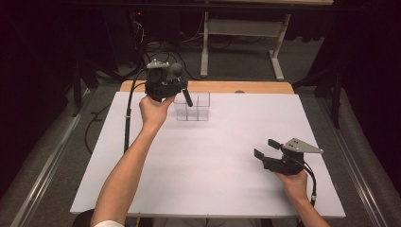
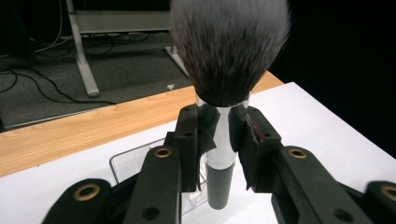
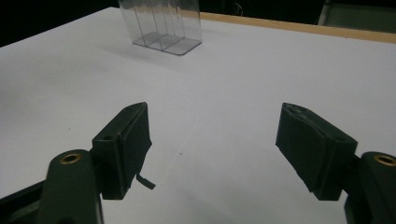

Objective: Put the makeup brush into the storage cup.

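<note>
We are pinching the makeup brush [image 2: 219,140] by its silver ferrule in our left gripper [image 2: 219,135] above the clear divided organizer [image 1: 191,106], no lettering readable, while our right gripper [image 3: 212,144] is hovering spread wide.

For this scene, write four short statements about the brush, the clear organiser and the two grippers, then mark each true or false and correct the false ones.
1. The left gripper is clamped on the makeup brush. True.
2. The brush's bristles point down. False: they point up, handle down.
3. The right gripper holds a second brush. False: its jaws stand open with nothing between them.
4. The clear organiser stands near the far edge of the white table. True.
</note>
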The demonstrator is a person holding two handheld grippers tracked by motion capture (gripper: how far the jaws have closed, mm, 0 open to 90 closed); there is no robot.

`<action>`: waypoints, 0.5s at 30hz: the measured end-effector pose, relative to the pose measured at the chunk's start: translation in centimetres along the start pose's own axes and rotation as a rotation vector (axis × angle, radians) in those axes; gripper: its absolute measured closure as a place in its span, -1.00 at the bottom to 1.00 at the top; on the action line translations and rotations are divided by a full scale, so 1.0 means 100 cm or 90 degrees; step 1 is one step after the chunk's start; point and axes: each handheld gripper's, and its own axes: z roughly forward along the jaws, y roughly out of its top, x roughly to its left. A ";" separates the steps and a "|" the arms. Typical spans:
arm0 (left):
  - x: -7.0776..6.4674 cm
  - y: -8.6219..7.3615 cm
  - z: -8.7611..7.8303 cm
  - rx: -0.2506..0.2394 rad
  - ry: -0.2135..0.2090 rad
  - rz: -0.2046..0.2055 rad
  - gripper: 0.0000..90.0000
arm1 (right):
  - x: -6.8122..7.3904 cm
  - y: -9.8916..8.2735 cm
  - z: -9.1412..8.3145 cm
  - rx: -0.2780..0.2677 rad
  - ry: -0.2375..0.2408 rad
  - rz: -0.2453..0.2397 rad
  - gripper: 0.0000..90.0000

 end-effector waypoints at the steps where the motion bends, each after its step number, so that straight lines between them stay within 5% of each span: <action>1: 0.000 0.001 0.001 0.003 0.002 0.003 0.56 | 0.000 0.000 0.000 -0.001 0.000 -0.001 -0.38; 15: 0.003 0.009 0.012 0.003 0.012 -0.009 0.57 | 0.001 0.000 0.001 0.002 0.000 -0.005 -0.38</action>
